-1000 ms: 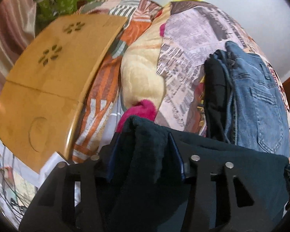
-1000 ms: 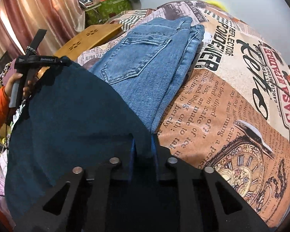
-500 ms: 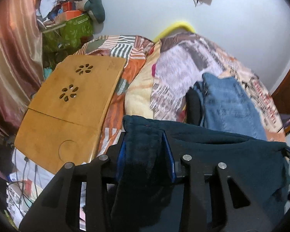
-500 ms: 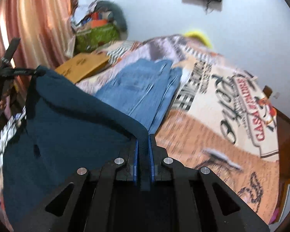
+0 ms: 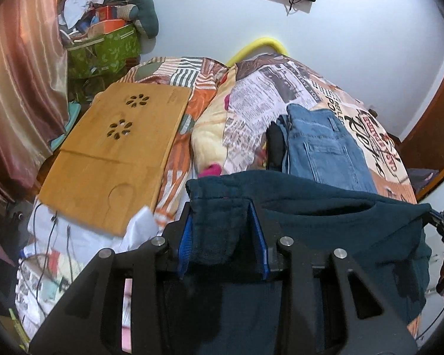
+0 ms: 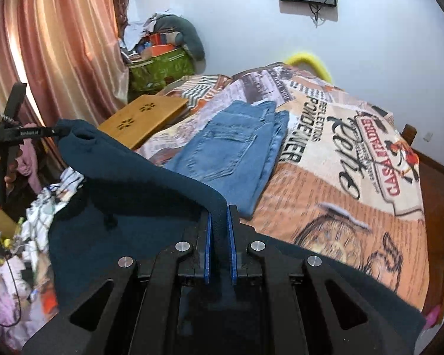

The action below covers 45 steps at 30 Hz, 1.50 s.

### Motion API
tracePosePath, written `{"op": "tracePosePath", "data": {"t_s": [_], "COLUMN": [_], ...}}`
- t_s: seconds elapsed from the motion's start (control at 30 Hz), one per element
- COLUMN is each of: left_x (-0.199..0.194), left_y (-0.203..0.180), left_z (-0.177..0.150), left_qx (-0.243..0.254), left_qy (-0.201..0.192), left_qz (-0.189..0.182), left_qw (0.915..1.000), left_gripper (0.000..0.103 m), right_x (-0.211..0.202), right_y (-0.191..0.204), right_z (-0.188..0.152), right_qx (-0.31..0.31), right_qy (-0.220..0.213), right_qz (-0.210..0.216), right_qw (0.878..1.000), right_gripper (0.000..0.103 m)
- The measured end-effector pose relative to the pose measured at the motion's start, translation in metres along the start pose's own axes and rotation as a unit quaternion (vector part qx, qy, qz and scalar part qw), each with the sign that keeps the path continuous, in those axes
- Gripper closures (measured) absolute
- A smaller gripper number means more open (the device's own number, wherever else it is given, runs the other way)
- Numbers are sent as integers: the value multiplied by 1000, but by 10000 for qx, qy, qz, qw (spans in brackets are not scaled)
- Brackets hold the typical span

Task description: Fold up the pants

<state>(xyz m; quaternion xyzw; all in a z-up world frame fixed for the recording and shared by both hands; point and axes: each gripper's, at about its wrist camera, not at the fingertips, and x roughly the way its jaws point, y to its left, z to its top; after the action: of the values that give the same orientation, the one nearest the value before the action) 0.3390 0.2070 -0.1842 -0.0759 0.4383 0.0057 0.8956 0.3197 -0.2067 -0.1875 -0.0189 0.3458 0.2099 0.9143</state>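
While clamped, both claws grip dark pants

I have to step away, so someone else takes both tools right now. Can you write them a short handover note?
Left tool: shut on a bunched corner of the dark teal fabric pants.
Right tool: shut on the other corner.
The pants hang stretched between both tools above the newspaper-print bedspread.
Done: folded light blue denim jeans lie on the bed.
Left: lay the teal pants down and fold them.
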Motion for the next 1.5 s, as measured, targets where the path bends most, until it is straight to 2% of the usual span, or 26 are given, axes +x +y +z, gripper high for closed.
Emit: {"op": "tracePosePath", "data": {"t_s": [0.33, 0.57, 0.73, 0.87, 1.0, 1.13, 1.3, 1.5], "left_x": [-37, -23, -21, -35, -57, -78, -78, -47], "left_y": [16, 20, 21, 19, 9, -13, -67, -153], "left_z": [-76, -129, -149, -145, -130, -111, -86, -60], "left_qx": [-97, -136, -223, -366, -305, -164, 251, 785], "left_qy": [139, 520, 778, 730, 443, 149, -5, 33], "left_qz": [58, 250, 270, 330, 511, 394, 134, -132], "left_qw": [9998, 9982, 9964, 9961, 9972, 9990, 9996, 9968], "left_gripper": [67, 67, 66, 64, 64, 63, 62, 61], "right_x": [-28, -27, -31, -47, -71, -97, -126, -157], "right_y": [40, 53, 55, 57, 46, 20, -32, -101], "right_z": [-49, -88, -100, -98, -94, -95, -104, -124], "right_qx": [-22, 185, 372, 336, 388, 678, 1158, 1582], "right_qy": [405, 694, 743, 593, 273, -33, -299, -373], "right_qz": [285, 365, 372, 289, 153, -34, -514, -1254], "right_qw": [9988, 9968, 9958, 9973, 9988, 9977, 9915, 9787], "right_gripper": [94, 91, 86, 85, 85, 82, 78, 78]}}
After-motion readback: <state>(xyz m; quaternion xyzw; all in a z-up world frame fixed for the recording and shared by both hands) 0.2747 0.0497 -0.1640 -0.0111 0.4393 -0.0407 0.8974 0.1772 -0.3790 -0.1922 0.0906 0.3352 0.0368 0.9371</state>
